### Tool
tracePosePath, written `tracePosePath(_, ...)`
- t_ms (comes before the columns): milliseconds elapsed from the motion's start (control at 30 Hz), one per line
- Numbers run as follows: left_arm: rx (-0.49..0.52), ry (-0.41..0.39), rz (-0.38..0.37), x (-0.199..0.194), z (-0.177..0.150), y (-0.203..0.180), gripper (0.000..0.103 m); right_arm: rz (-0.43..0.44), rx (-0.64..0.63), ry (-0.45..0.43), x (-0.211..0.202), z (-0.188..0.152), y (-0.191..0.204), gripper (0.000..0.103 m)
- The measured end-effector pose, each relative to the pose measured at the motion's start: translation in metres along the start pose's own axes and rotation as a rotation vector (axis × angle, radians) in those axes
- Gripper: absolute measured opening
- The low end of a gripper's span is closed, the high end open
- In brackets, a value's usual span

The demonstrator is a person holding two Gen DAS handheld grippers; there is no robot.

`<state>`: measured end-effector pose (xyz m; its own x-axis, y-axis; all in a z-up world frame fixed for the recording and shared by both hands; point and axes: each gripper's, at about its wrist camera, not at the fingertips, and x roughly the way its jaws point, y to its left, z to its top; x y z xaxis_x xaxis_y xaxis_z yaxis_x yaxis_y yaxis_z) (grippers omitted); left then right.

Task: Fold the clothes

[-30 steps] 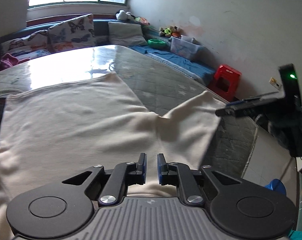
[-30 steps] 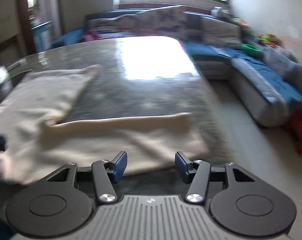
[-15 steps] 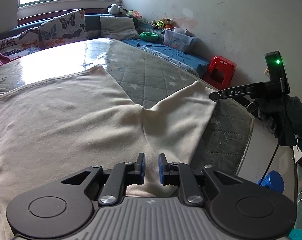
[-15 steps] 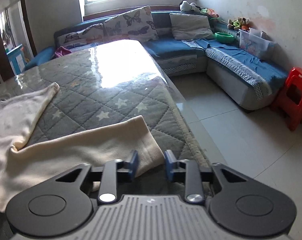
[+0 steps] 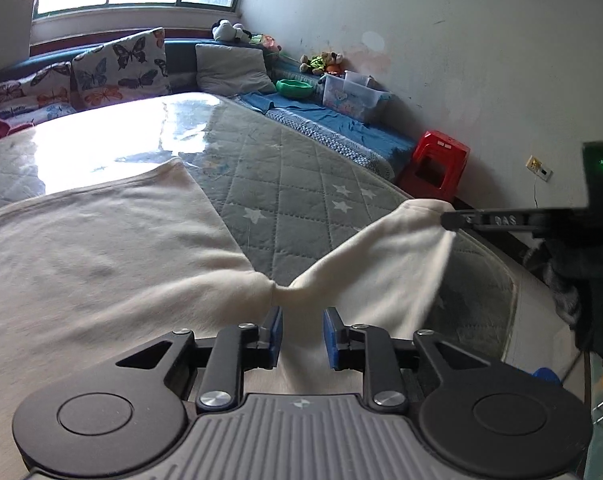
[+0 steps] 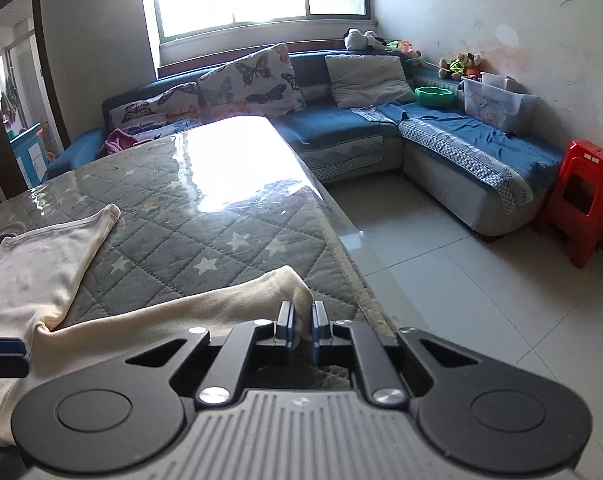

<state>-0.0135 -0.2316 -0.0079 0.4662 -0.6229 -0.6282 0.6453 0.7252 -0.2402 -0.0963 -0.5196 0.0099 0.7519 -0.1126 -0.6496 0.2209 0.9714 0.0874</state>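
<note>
A cream garment [image 5: 101, 248] lies spread on the grey quilted table cover [image 5: 293, 184]. One sleeve [image 5: 381, 264] stretches right from a bunched fold near my left gripper [image 5: 301, 336]. Its jaws are opening, a small gap apart, with cream cloth lying between them; the pads do not press it. My right gripper [image 6: 300, 320] is shut on the sleeve's end [image 6: 289, 280] near the table's right edge. In the left wrist view, the right gripper [image 5: 451, 220] holds that end slightly off the cover. A left finger [image 6: 3, 350] shows at the right wrist view's left edge.
The table's right edge [image 6: 365, 280] drops to a tiled floor [image 6: 461, 280]. Beyond stand a blue corner sofa [image 6: 441, 132] with butterfly cushions [image 6: 257, 80], a clear plastic box [image 6: 493, 100], a green bowl [image 6: 435, 96] and a red stool [image 6: 585, 200].
The right jaws closed on the sleeve's end and raised it off the cover. The left jaws widened a little and the left gripper shifted along the cloth.
</note>
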Motion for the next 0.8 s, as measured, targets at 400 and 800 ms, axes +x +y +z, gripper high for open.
tracePosePath(400,-0.075,-0.038,-0.031,-0.004,0.004,0.01,0.035,0.038,-0.02,-0.089,-0.033,0.015,0.012,0.007)
tracePosePath(800,-0.152,-0.118,0.128,-0.1,-0.037,0.067,0.041,0.279,-0.274,-0.232,-0.095,0.067,0.123,0.007)
